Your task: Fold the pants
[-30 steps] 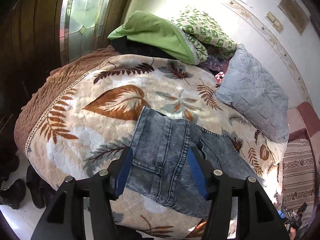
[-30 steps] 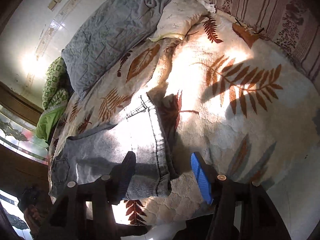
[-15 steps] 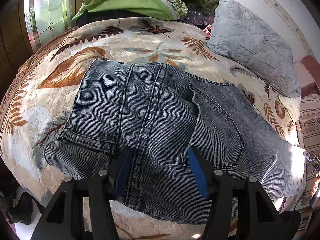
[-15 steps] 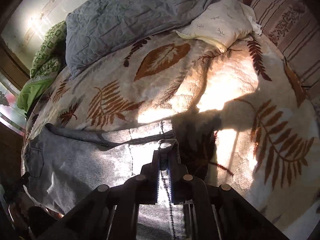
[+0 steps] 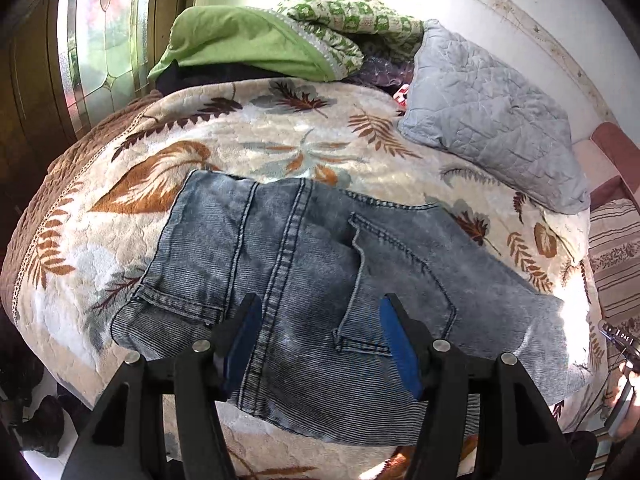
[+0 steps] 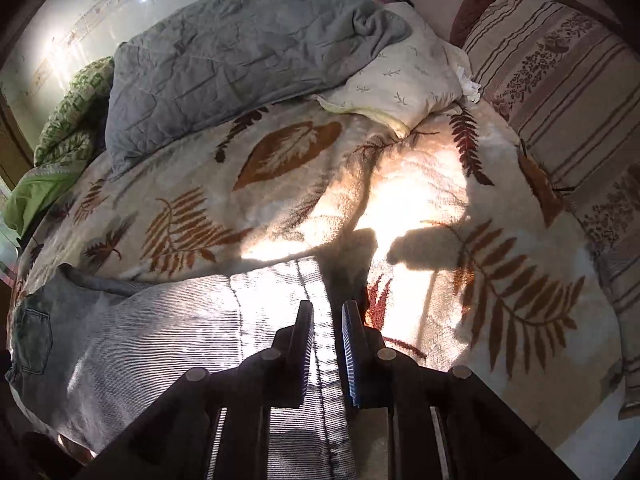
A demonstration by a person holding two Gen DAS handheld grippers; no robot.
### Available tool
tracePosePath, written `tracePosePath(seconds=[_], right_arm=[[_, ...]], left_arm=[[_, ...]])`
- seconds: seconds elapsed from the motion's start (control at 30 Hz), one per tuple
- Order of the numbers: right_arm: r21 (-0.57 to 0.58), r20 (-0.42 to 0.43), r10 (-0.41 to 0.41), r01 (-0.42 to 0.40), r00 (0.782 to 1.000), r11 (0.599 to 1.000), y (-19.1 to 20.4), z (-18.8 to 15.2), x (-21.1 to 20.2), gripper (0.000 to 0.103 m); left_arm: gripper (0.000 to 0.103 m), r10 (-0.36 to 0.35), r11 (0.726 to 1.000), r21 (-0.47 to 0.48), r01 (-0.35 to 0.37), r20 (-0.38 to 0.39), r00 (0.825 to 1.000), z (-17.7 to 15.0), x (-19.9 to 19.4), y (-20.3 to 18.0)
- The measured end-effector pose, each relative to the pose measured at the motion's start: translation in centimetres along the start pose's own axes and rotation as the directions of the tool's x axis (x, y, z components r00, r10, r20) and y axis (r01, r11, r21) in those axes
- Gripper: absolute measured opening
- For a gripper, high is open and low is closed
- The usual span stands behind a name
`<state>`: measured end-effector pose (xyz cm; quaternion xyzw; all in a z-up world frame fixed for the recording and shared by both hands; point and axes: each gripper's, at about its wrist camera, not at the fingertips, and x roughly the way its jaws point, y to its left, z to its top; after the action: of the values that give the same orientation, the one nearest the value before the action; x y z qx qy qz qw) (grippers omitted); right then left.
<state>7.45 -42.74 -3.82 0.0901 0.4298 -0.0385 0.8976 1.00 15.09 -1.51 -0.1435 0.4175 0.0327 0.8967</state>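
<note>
Faded blue jeans (image 5: 320, 280) lie flat on a leaf-patterned blanket (image 5: 304, 152), waist end to the left with a back pocket showing. My left gripper (image 5: 320, 340) hovers open above the seat of the jeans, holding nothing. In the right wrist view the leg end of the jeans (image 6: 180, 320) lies in sunlight. My right gripper (image 6: 326, 344) stands over the hem edge with its jaws a narrow gap apart, the denim edge running between them.
A grey quilted pillow (image 5: 492, 120), a green cloth (image 5: 248, 48) and a green patterned blanket (image 5: 352, 12) lie at the back of the bed. A cream pillow (image 6: 400, 80) and a striped cushion (image 6: 560, 100) are on the right. The bed edge (image 5: 80, 360) drops to the floor.
My right gripper closed on the jeans hem half a second ago and its jaws now stand slightly apart. My left gripper dropped close over the jeans, then pulled back a little, staying open.
</note>
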Motion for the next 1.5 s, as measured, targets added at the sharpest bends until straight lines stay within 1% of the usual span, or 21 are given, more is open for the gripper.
tracePosePath(seconds=[0.1, 0.13, 0.17, 0.23, 0.3, 0.37, 0.43, 0.5, 0.57, 0.63, 0.7, 0.77, 0.83, 1.0, 1.1, 1.13, 1.17, 1.2, 1.4, 1.47, 1.5], right_arm=[[-0.018, -0.004, 0.138, -0.138, 0.99, 0.99, 1.6, -0.9, -2.4, 0.022], [-0.027, -0.032, 0.173, -0.174, 0.984, 0.984, 2.2, -1.6, -2.3, 0.033], [-0.034, -0.072, 0.19, -0.193, 0.979, 0.981, 2.8, -2.4, -1.7, 0.051], [-0.049, -0.171, 0.13, -0.14, 0.977, 0.989, 3.2, -4.1, 0.9, 0.066], [-0.042, -0.262, 0.036, -0.049, 0.964, 0.998, 2.7, -5.2, 3.2, 0.064], [-0.054, -0.194, 0.028, -0.039, 0.981, 0.998, 3.5, -4.4, 1.5, 0.064], [-0.078, -0.106, 0.077, -0.085, 0.991, 0.993, 5.6, -2.5, -0.6, 0.064], [-0.141, -0.051, 0.17, -0.176, 0.984, 0.974, 9.3, -0.5, -2.1, 0.064], [-0.217, -0.087, 0.278, -0.291, 0.957, 0.932, 14.1, 1.2, -1.7, 0.064], [-0.296, -0.139, 0.377, -0.402, 0.916, 0.867, 19.5, 2.1, -0.3, 0.064], [-0.329, -0.2, 0.398, -0.444, 0.895, 0.834, 24.6, 2.3, 2.3, 0.062], [-0.326, -0.271, 0.423, -0.496, 0.865, 0.805, 28.7, 2.1, 5.1, 0.05], [-0.351, -0.317, 0.425, -0.521, 0.848, 0.778, 32.1, 2.1, 7.4, 0.044], [-0.433, -0.379, 0.327, -0.478, 0.866, 0.764, 37.8, 1.8, 12.3, 0.042], [-0.477, -0.424, 0.293, -0.486, 0.857, 0.732, 39.3, 1.1, 13.9, 0.036], [-0.49, -0.435, 0.278, -0.484, 0.856, 0.725, 39.5, 0.9, 14.1, 0.025], [-0.5, -0.436, 0.268, -0.479, 0.859, 0.722, 39.7, 0.8, 14.2, 0.007], [-0.521, -0.416, 0.257, -0.46, 0.872, 0.719, 39.9, 0.9, 14.1, 0.002], [-0.614, -0.289, 0.215, -0.353, 0.933, 0.706, 41.2, 1.6, 13.0, 0.001], [-0.612, -0.305, 0.2, -0.353, 0.931, 0.708, 41.7, 1.8, 13.6, 0.001], [-0.626, -0.29, 0.188, -0.334, 0.938, 0.705, 41.8, 1.6, 13.9, 0.001]], left_arm=[[0.072, -0.025, 0.997, 0.072, 0.025, 0.011, 1.0, -0.6, 0.2, -1.6], [0.072, 0.01, 0.995, 0.099, -0.01, 0.005, 1.0, -1.0, 0.9, -1.9], [0.072, 0.075, 0.99, 0.12, -0.072, -0.018, 0.997, -1.3, 2.1, -1.9], [0.072, 0.199, 0.974, 0.138, -0.179, -0.141, 0.97, -2.0, 5.7, -1.2], [0.073, 0.183, 0.98, 0.1, -0.171, -0.13, 0.974, -1.7, 5.5, -0.7], [0.073, 0.177, 0.982, 0.071, -0.172, -0.071, 0.982, -0.7, 3.7, -1.2], [0.073, 0.129, 0.991, 0.035, -0.13, 0.037, 0.991, 0.2, 1.9, -1.6], [0.074, 0.105, 0.994, 0.02, -0.107, 0.081, 0.991, 0.7, 1.6, -2.0], [0.074, 0.09, 0.996, -0.001, -0.091, 0.058, 0.994, 0.4, 3.0, -1.9], [0.074, 0.086, 0.996, -0.012, -0.086, 0.014, 0.996, -0.3, 5.1, -1.4], [0.074, 0.103, 0.994, -0.024, -0.103, 0.0, 0.995, -0.8, 6.2, -0.8], [0.074, 0.094, 0.995, -0.021, -0.094, 0.027, 0.995, -1.0, 5.8, -1.1], [0.074, 0.09, 0.996, -0.033, -0.089, 0.03, 0.996, -1.0, 5.8, -0.7], [0.074, 0.06, 0.996, -0.069, -0.058, 0.03, 0.998, -1.0, 6.0, 0.1], [0.074, 0.055, 0.997, -0.064, -0.053, 0.029, 0.998, -0.9, 6.2, 0.1], [0.074, 0.053, 0.997, -0.064, -0.051, 0.028, 0.998, -0.9, 6.2, 0.2], [0.074, 0.051, 0.997, -0.066, -0.049, 0.028, 0.998, -0.9, 6.1, 0.2], [0.074, 0.049, 0.997, -0.069, -0.047, 0.03, 0.998, -0.9, 6.1, 0.2], [0.074, 0.027, 0.996, -0.088, -0.022, 0.055, 0.998, -0.9, 5.3, 0.1], [0.074, 0.011, 0.998, -0.067, -0.007, 0.058, 0.998, -0.9, 5.3, -0.5], [0.075, 0.025, 0.999, -0.04, -0.023, 0.045, 0.999, -1.1, 5.6, -1.0]])
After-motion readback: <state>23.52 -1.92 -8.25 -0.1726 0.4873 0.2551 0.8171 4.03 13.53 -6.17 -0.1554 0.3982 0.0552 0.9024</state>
